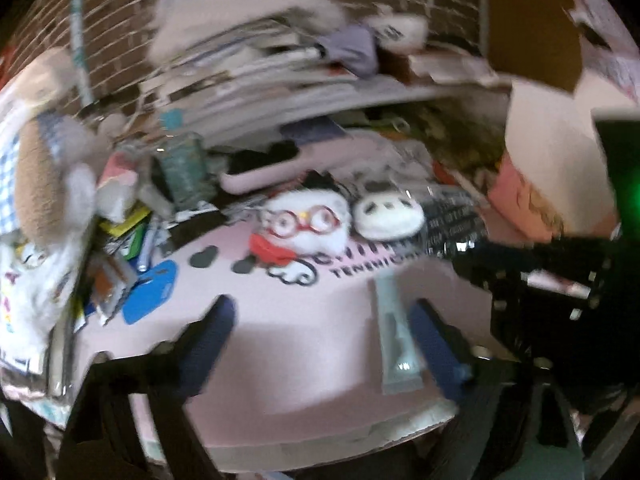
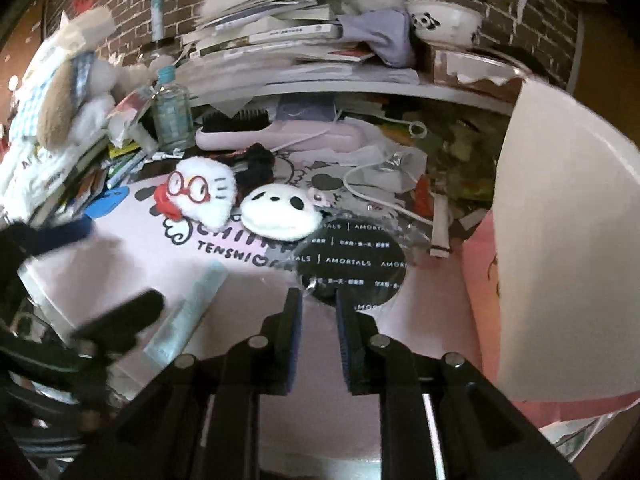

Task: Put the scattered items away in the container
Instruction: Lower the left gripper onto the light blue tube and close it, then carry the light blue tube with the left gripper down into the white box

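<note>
On the pink printed mat [image 1: 304, 352] lies a pale teal tube [image 1: 394, 332], just inside the right finger of my left gripper [image 1: 326, 336], which is open wide around nothing. The view is blurred. Behind sit a white plush with red glasses [image 1: 304, 228] and a panda pouch [image 1: 386, 214]. In the right wrist view the same tube [image 2: 188, 312] lies at the left. My right gripper [image 2: 319, 300] is open with a narrow gap. The near edge of a black round AMORTALS packet [image 2: 352, 264] sits at its tips. A white-and-pink container [image 2: 560, 220] stands at the right.
A shelf [image 2: 360, 88] piled with books and a panda bowl [image 2: 444, 20] overhangs the back. A bottle [image 2: 172, 116], a hairbrush [image 2: 276, 132], a white cable [image 2: 380, 200] and stacked clutter with a plush toy [image 2: 60, 112] crowd the left and rear.
</note>
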{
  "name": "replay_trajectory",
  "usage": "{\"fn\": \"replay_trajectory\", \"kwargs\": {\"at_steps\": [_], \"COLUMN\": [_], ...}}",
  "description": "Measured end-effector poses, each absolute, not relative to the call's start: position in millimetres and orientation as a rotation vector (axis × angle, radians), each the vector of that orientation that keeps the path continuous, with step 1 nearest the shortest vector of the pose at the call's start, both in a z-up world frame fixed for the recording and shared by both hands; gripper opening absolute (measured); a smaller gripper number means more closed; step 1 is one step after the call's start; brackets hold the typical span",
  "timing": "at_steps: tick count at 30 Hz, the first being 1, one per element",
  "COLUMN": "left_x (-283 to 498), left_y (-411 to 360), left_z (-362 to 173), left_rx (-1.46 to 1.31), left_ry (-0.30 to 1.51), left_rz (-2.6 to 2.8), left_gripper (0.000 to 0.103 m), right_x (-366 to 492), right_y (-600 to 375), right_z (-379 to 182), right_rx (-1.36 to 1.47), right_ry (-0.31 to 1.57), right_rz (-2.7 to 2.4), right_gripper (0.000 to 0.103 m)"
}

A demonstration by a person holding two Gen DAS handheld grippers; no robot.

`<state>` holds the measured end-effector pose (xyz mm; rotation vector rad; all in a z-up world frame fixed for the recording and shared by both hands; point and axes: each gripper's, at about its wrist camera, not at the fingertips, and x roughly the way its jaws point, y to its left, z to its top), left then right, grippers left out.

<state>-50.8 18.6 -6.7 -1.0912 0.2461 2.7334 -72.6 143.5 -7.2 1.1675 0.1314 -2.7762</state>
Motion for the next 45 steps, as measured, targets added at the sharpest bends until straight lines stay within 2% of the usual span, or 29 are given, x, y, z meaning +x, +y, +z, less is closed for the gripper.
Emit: {"fn": "replay_trajectory", "kwargs": {"at_steps": [4, 10, 13, 15, 17, 19, 21, 33, 45], "left_x": [-55, -62, -63, -63, -64, -64, -64, -66, -84], "left_y": [25, 35, 37, 39, 41, 43, 45, 36, 43], "left_z": [-14, -21, -22, -22, -22, -22, -21, -13, 60], "left_rx": [-1.1, -1.128, -1.122, -1.121, -1.122, -1.125, -1.129, -1.111, -0.926], "left_ry": [0.222, 0.219, 0.193, 0.188, 0.182, 0.187, 0.191, 0.176, 0.197], "left_rz": [2.693, 2.643, 2.628, 2.619, 2.6, 2.589, 2.581, 2.603, 2.593], "left_gripper": [0.066, 0.044, 0.039, 0.033, 0.021, 0.016, 0.013, 0.013, 0.013], "right_x": [-72, -71, -71, -71, -71, -71, -71, -69, -69], "right_y": [149, 153, 156, 158, 159, 159, 160, 159, 159], "right_z": [-7, -8, -9, -10, -10, -11, -11, -11, -12], "right_rx": [1.158, 1.149, 1.15, 1.154, 1.15, 1.149, 1.147, 1.134, 1.14], "right_ry": [0.107, 0.066, 0.067, 0.06, 0.062, 0.067, 0.067, 0.056, 0.053], "right_rz": [-2.787, -2.79, -2.801, -2.802, -2.807, -2.809, -2.811, -2.809, -2.809], "right_gripper": [0.024, 0.024, 0.025, 0.026, 0.026, 0.026, 0.026, 0.026, 0.026]}}
